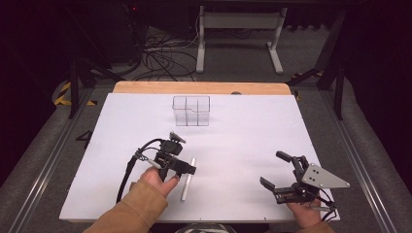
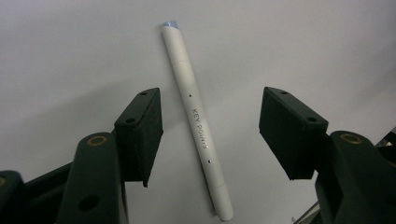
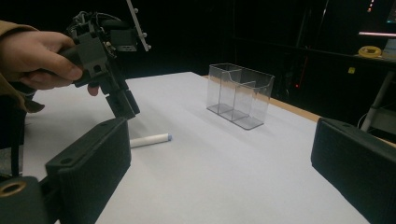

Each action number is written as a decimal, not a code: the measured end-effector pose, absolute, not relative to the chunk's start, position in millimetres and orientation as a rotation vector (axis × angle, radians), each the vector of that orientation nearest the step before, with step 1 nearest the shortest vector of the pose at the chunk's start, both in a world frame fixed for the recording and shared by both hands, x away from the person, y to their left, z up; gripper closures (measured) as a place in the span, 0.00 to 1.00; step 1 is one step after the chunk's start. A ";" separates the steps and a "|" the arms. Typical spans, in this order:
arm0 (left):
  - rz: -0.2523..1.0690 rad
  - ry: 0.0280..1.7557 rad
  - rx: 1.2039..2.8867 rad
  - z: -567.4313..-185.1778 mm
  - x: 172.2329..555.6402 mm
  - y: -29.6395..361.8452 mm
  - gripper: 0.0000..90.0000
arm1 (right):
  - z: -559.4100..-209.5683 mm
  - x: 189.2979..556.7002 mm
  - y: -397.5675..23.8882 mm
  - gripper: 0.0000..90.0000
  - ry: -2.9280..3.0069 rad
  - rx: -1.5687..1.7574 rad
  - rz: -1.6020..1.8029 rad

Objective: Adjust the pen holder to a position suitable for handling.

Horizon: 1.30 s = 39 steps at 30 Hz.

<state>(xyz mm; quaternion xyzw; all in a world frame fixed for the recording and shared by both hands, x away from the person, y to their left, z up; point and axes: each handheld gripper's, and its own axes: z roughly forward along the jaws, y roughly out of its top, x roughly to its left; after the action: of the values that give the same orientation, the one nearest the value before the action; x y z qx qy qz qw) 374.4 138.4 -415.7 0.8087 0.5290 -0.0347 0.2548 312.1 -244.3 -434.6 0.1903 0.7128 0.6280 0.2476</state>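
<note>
A slim white cylindrical marker pen (image 2: pixel 197 122) lies flat on the matte white table sheet (image 1: pixel 243 145), near the front edge and left of centre. Its barrel is smooth, with a faint seam ringing it near each end, small grey lettering printed along the middle, two tiny dark dots, and a pale blue tip at the far end; the near end is rounded off.

The left black two-jaw gripper (image 2: pixel 211 130) hangs directly over the pen, pointing down, its jaws about half open with one on each side of the barrel. The rubbery, square-cut black pads (image 2: pixel 140 133) stand clear of the pen, so nothing is gripped. In the high view a hand in a tan sleeve holds this gripper just beside the pen.

The right black two-jaw gripper (image 1: pixel 279 170), topped by a flat grey three-cornered metal plate, sits well apart near the table's right front corner, its jaws spread wide and empty.

A clear, hard-walled rectangular plastic box (image 1: pixel 191 110) with inner dividers stands upright toward the back of the sheet, well away from the pen. A strip of bare light wood (image 1: pixel 145 87) shows beyond the sheet's far edge
</note>
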 end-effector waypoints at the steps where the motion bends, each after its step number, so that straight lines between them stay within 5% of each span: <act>1: -0.101 1.439 2.198 -415.8 374.8 138.3 0.45 | -434.6 312.0 -244.3 0.06 1.943 0.518 1.712; 39: 0.036 1.493 2.270 -440.9 387.2 117.1 0.58 | -436.0 312.3 -241.5 0.06 1.960 0.507 1.696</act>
<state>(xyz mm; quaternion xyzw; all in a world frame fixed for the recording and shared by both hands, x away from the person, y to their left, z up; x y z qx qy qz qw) 387.2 117.1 -440.9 0.8167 0.5371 0.0130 0.2107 312.3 -241.5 -436.0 0.1860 0.7190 0.6223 0.2475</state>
